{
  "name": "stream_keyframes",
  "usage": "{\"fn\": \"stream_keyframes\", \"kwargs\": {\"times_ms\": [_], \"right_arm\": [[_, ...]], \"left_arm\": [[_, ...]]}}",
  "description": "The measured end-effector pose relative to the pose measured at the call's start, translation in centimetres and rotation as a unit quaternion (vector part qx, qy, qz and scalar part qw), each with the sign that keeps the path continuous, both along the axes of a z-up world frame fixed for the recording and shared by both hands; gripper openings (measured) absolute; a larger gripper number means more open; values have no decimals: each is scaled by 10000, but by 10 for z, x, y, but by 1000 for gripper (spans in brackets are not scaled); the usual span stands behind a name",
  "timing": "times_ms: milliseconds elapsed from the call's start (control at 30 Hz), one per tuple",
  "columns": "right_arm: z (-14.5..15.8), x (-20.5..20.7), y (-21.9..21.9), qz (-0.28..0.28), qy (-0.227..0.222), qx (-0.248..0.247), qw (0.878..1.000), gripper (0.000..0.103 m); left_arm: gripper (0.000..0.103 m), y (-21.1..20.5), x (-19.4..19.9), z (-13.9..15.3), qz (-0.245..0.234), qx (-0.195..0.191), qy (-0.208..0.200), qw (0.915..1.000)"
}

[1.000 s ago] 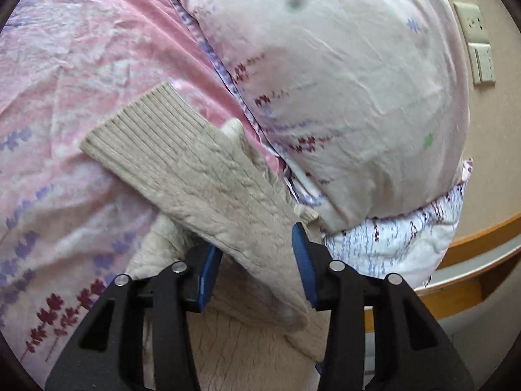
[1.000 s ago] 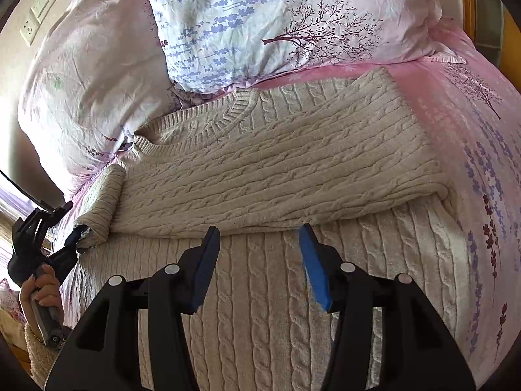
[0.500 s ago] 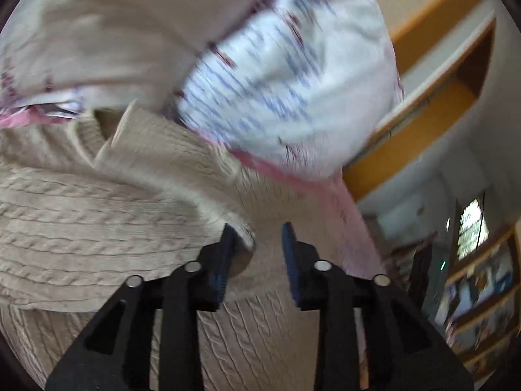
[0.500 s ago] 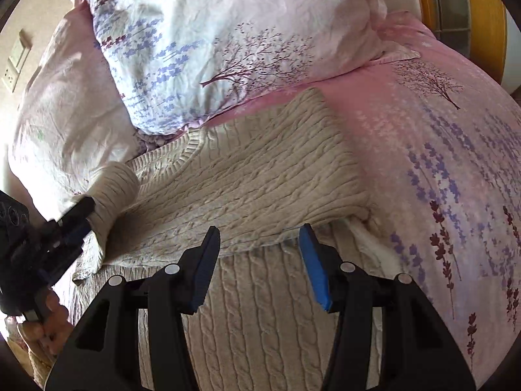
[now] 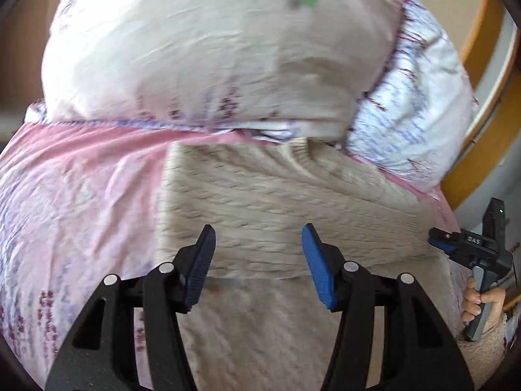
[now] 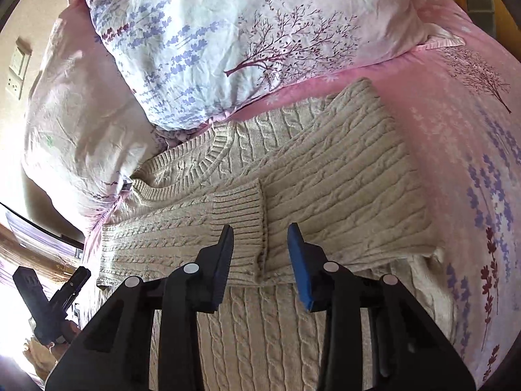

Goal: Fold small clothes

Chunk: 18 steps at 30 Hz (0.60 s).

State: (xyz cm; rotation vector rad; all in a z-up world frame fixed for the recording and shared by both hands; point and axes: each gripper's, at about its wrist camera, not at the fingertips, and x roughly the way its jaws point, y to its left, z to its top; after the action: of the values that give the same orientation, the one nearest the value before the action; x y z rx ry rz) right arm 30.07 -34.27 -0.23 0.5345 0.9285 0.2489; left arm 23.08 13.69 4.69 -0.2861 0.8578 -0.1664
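A beige cable-knit sweater (image 6: 325,176) lies on the pink floral bedsheet (image 6: 456,104), its neck toward the pillows. Both sleeves are folded across the chest; the left sleeve's ribbed cuff (image 6: 241,208) lies on top at the middle. My right gripper (image 6: 260,251) is open and empty, just above that cuff. In the left wrist view the sweater (image 5: 276,202) is blurred, and my left gripper (image 5: 257,257) is open and empty above its folded left side. The right gripper also shows in the left wrist view (image 5: 439,242), at the sweater's right edge.
Two floral pillows (image 6: 260,32) (image 5: 211,58) lie against the sweater's neck end. A wooden bed frame (image 5: 472,150) curves at the right. A wall socket (image 6: 16,71) sits at the far left. The left hand-held gripper body (image 6: 49,303) shows at lower left.
My left gripper carried the left sleeve across the chest, let it go and drew back open. My right gripper stayed open and moved closer over the cuff.
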Motion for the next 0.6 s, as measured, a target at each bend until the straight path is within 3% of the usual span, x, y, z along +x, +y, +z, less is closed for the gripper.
{"fn": "stream_keyframes", "kwargs": {"times_ms": [167,267,333,500,533,600], "right_arm": [[-9,4,13,170,132,-47,9998,27],[-7,3,21,334,61,-187,9992,12],[1,1,27,374,-185,-342,9985,8],[52,-15,25,-22,-1524,-765,9853,7],[55,-16,27,-131,-1646,-1007,9811,7],[41,-3,29,-179,-1256,-1392,9821,7]], "left_arm": [[54,31,2,-24,272,81,396,9988],[54,28,2,-28,212,146,432,9987],[54,24,6,-31,185,188,484,9985],[54,18,9,-35,130,265,571,9979],[54,17,8,-35,118,307,554,9979],[54,16,8,-35,95,369,537,9978]]}}
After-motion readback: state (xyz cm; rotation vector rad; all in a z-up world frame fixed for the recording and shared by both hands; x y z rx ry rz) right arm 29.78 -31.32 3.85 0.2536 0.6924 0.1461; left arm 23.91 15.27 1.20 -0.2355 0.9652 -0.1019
